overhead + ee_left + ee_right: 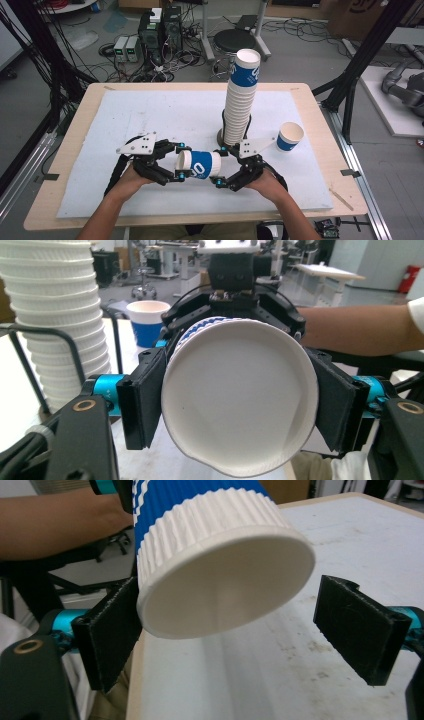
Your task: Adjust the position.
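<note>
My left tongs [181, 160] clamp the rim of a light, easily crushed paper cup [199, 164] held sideways above the counter [150, 115], while my right tongs [220, 166] stand apart around its base, the firmer spot to grip

Cup stack's [55, 315] top is cut off.

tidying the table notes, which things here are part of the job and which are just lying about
In the job:
- blue and white paper cup, on its side between both claws
- left claw, shut on its rim end
- right claw, open at its base end
- tall cup stack
- single upright cup

Lying about:
- round stool
- floor boxes and cables
</note>
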Demonstrator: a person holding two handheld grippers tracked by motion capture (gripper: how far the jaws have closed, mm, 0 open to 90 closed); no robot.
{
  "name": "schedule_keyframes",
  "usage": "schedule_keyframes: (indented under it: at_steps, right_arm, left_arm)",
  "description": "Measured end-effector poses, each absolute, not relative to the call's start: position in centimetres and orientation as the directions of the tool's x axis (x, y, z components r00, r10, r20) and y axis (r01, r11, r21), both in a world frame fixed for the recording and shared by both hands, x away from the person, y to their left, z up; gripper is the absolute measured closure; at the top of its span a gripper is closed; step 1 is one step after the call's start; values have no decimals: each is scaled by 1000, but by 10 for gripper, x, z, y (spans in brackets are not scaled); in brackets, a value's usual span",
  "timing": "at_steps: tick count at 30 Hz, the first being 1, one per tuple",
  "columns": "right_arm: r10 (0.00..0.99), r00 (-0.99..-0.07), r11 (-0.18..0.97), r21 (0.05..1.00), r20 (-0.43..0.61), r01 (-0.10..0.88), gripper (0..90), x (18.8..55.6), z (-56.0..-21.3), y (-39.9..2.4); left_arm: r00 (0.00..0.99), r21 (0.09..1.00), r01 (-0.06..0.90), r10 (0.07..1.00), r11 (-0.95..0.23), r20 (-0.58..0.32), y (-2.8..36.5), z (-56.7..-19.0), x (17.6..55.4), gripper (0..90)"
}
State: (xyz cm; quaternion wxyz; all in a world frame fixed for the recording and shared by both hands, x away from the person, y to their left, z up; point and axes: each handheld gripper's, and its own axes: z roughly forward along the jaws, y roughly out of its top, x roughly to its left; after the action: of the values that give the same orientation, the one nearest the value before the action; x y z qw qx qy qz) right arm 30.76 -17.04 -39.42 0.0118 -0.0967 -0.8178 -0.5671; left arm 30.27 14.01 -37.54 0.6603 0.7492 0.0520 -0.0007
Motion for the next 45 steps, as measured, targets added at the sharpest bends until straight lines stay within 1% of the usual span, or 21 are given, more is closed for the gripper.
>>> schedule_keyframes:
  at_steps: [5,8,10,14,19,25,28,30,31,32,33,35,39,45]
  right_arm:
    - [116,-982,330,927,150,180,132,307,-396,-167]
    - [115,-982,325,928,153,182,135,307,-397,-166]
    - [97,-984,323,930,150,174,184,307,-397,-166]
    - [87,-985,319,932,151,171,209,307,-397,-168]
    - [90,-986,300,941,139,160,264,308,-394,-173]
    - [90,-986,309,938,139,160,307,307,-393,-175]
    - [100,-987,324,933,129,155,321,307,-391,-176]
    - [108,-987,337,929,122,152,323,308,-391,-177]
    - [113,-986,339,928,122,153,323,308,-391,-177]
    - [114,-986,340,928,123,155,323,308,-391,-177]
    - [114,-985,342,926,126,158,323,308,-391,-177]
    - [114,-985,344,924,132,164,324,309,-390,-177]
    - [120,-984,348,923,132,166,323,310,-389,-181]
    - [144,-983,391,906,114,163,323,312,-382,-186]
  left_arm:
    - [996,991,76,60,-111,-69,138,-374,301,307]
    - [996,991,76,57,-106,-70,138,-374,301,306]
    - [996,991,77,58,-107,-71,137,-375,301,306]
    - [995,991,82,58,-106,-76,138,-375,302,308]
    - [995,991,90,61,-100,-84,139,-378,303,314]
    - [994,989,94,63,-114,-87,138,-380,303,317]
    - [993,986,95,77,-136,-85,138,-382,304,317]
    - [991,983,112,93,-146,-99,137,-382,303,312]
    - [988,980,123,109,-156,-106,136,-383,303,297]
    - [985,977,137,126,-162,-117,135,-383,303,258]
    - [983,975,152,129,-162,-132,134,-384,303,197]
    - [981,972,161,134,-170,-139,134,-384,303,146]
    - [977,966,176,151,-190,-149,135,-383,302,141]
    - [975,959,174,175,-222,-137,142,-374,303,141]
